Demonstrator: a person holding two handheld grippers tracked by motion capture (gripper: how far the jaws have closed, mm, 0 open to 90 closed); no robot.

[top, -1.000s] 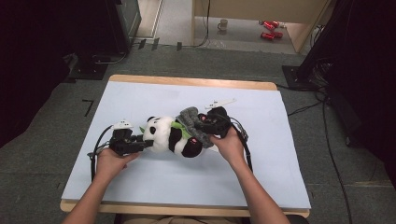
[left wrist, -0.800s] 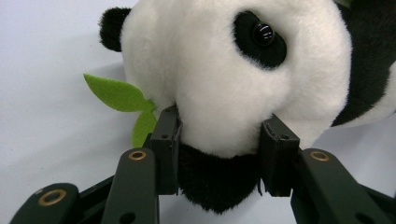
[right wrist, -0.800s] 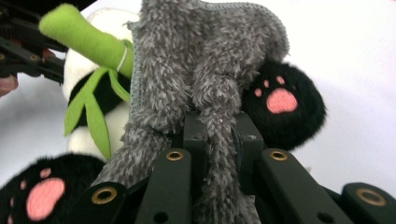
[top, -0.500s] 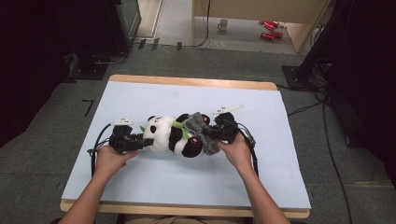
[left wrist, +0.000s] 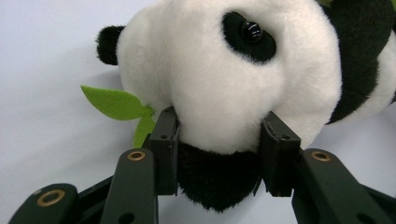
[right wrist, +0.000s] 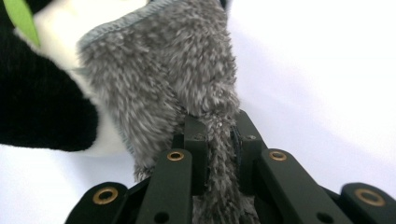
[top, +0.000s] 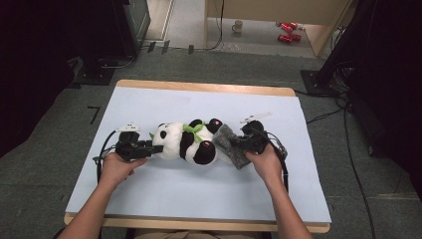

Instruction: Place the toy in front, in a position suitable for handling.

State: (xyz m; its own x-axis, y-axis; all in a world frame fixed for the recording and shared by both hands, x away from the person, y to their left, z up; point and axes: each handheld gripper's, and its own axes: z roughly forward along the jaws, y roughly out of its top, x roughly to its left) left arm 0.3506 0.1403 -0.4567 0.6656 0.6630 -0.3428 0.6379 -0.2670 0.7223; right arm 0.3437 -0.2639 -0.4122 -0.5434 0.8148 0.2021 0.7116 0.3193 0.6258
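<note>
The right gripper [top: 238, 143], clamped on the grey cloth [top: 230, 145], is dragging it off the panda [top: 186, 142] toward the panda's feet. The left gripper [top: 155, 147] is gripping the panda's head, anchoring it, so the cloth is coming free.

Black hand-held gripper [left wrist: 219, 140] jaws with brass-ringed screw holes, trailing black cables; bare forearms

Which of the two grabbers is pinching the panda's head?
The left gripper: its jaws squeeze the toy panda by its head. The right gripper grips the fuzzy grey cloth instead.
</note>
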